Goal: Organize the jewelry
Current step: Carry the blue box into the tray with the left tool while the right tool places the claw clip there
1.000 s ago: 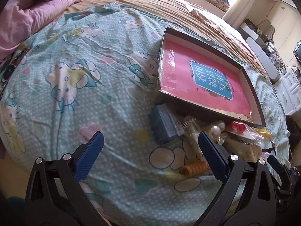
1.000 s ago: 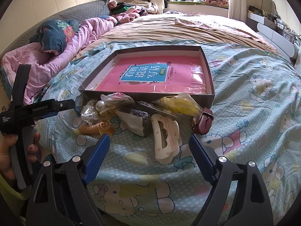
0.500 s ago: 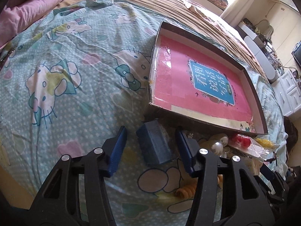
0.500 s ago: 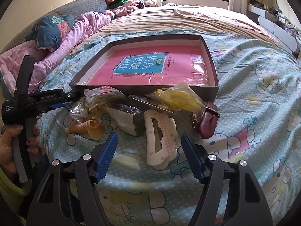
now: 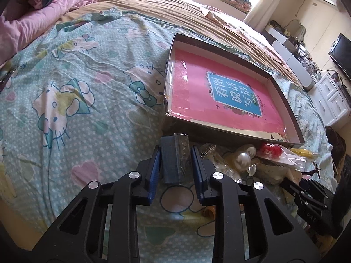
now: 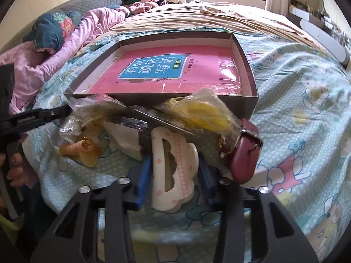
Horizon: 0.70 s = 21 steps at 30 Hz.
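Observation:
My left gripper [image 5: 175,164] is shut on a dark blue rectangular box [image 5: 174,160] that rests on the bedspread just in front of the shallow dark tray [image 5: 283,100] lined with a pink book. My right gripper [image 6: 174,173] is closed around a white and pink hair claw clip [image 6: 173,171] lying on the bed, its pads at both sides. Beside the clip lie a maroon leather strap [image 6: 244,155], a bag of yellow items [image 6: 204,114] and a tan spiral hair tie [image 6: 72,149]. A pearl clip [image 5: 243,157] and a red item [image 5: 269,150] lie right of the blue box.
The pile of small accessories lies along the tray's near wall [image 6: 153,97]. Pink bedding and a floral pillow [image 6: 52,28] lie at the far left. White drawers [image 5: 331,100] stand beyond the bed's right edge. The left gripper's arm [image 6: 33,118] reaches in from the left.
Both grippers moved forward and closed: the left onto the dark blue box, the right onto the white hair claw clip. Both were wide open a second ago.

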Tool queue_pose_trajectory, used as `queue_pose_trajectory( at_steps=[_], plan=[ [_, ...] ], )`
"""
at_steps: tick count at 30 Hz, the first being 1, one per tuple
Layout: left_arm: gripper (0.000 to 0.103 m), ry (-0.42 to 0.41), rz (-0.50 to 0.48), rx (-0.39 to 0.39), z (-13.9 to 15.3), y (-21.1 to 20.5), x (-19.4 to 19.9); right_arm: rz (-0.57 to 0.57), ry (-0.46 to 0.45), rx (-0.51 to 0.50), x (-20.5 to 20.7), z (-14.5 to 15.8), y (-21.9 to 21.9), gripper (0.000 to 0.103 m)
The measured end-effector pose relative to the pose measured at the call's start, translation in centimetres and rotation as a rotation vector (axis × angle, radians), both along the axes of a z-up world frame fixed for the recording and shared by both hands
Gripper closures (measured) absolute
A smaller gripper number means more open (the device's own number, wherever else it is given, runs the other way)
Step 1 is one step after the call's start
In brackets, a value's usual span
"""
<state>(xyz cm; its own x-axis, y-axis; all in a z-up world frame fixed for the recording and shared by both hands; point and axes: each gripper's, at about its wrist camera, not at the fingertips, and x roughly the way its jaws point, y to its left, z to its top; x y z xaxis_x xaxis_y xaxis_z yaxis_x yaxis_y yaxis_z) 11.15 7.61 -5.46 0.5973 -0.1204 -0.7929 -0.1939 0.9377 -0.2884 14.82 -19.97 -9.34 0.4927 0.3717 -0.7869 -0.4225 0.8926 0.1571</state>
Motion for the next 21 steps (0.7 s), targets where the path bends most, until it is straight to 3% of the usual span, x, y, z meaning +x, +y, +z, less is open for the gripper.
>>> queue_pose_trajectory(
  at_steps=[12, 21],
  plan=[
    [0.084, -0.085, -0.021, 0.029, 3.2, -0.6, -1.6, 0.032, -0.023, 0.128, -2.4, 4.2, -2.4, 0.067],
    [0.084, -0.093, -0.036, 0.038, 4.3, -1.6, 0.0, 0.012, -0.129, 0.195, 0.0, 8.4, -3.1, 0.067]
  ],
)
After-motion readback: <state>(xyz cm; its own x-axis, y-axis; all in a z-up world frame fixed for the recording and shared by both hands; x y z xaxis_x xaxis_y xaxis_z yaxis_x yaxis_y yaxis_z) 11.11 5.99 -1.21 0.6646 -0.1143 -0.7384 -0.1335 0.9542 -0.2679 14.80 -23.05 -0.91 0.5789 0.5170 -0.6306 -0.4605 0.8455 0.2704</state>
